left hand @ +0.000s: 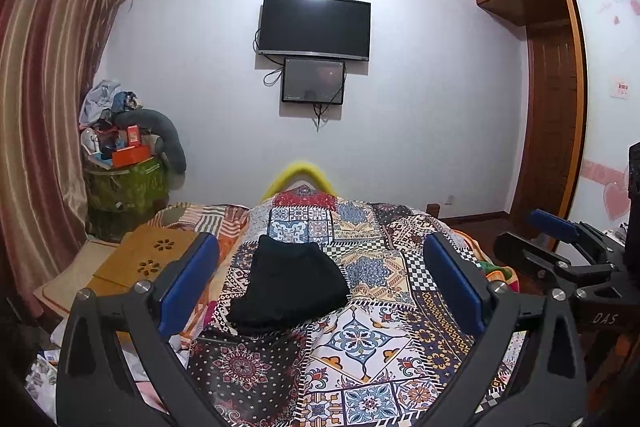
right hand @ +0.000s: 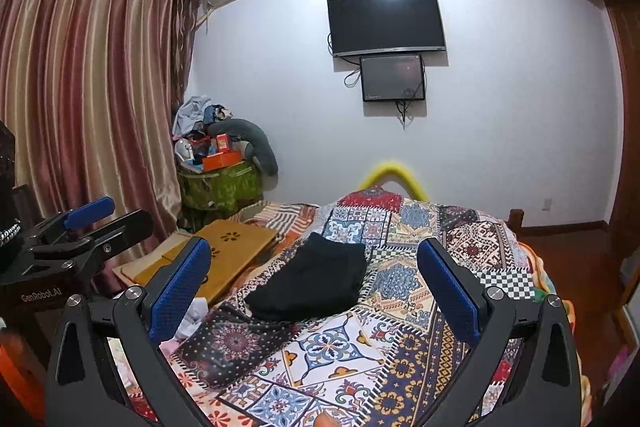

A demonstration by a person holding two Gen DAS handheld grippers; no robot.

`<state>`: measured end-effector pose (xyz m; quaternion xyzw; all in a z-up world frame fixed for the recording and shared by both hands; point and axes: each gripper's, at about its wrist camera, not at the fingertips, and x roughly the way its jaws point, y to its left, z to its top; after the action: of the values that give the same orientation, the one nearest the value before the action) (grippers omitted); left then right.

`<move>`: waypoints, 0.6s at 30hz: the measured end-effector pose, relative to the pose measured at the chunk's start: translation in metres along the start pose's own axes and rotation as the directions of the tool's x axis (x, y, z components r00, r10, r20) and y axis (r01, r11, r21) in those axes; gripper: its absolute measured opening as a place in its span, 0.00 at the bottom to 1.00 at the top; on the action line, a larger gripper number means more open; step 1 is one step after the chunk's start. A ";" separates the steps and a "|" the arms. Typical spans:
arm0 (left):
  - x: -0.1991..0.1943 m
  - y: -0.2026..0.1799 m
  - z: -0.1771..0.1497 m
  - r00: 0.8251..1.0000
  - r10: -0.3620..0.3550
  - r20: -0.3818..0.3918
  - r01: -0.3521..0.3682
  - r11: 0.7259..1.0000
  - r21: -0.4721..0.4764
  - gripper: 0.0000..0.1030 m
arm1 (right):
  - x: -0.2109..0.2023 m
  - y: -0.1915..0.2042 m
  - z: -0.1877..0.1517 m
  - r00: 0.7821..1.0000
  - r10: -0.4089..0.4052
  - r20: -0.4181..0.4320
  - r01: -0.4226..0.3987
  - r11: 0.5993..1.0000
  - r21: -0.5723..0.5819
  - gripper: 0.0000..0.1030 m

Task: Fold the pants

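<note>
Black pants (left hand: 290, 285) (right hand: 312, 281) lie folded into a compact stack on the patchwork bedspread (left hand: 360, 343) (right hand: 340, 355), near the middle of the bed. My left gripper (left hand: 320, 275) hangs open above the bed, back from the pants, with nothing between its blue pads. My right gripper (right hand: 316, 275) is likewise open and empty, held above the cover short of the pants. The right gripper also appears at the right edge of the left wrist view (left hand: 560, 239), and the left gripper at the left edge of the right wrist view (right hand: 80, 223).
A wooden lap desk (left hand: 148, 259) (right hand: 224, 255) lies left of the pants on the bed. A green bin piled with clutter (left hand: 124, 183) (right hand: 220, 183) stands in the corner by the striped curtain (right hand: 80, 99). A TV (left hand: 314, 27) hangs on the far wall; a wardrobe (left hand: 552, 107) stands right.
</note>
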<state>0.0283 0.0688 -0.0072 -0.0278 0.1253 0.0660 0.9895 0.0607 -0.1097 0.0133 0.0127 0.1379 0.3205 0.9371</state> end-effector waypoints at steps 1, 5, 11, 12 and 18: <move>0.000 0.000 0.000 1.000 0.000 0.000 0.000 1.000 0.002 1.00 | 0.000 0.000 0.000 1.000 0.000 0.000 0.000 1.000 0.001 0.99; 0.000 -0.002 0.000 1.000 -0.002 0.002 0.002 1.000 0.005 1.00 | 0.000 -0.001 0.000 1.000 0.000 0.000 0.000 1.000 0.002 0.99; 0.000 -0.003 0.000 1.000 -0.005 0.002 0.005 1.000 0.005 1.00 | 0.000 -0.001 -0.001 1.000 -0.005 -0.002 0.005 1.000 0.009 0.99; 0.000 -0.004 0.000 1.000 -0.006 0.002 0.006 1.000 0.006 1.00 | -0.001 -0.001 -0.001 1.000 -0.006 -0.001 0.006 1.000 0.010 0.99; 0.001 -0.006 -0.001 1.000 -0.007 0.002 0.007 1.000 0.010 1.00 | -0.002 -0.001 -0.001 1.000 -0.010 0.000 0.010 1.000 0.011 0.99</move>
<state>0.0301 0.0626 -0.0079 -0.0233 0.1247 0.0619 0.9900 0.0593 -0.1122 0.0130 0.0170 0.1395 0.3152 0.9386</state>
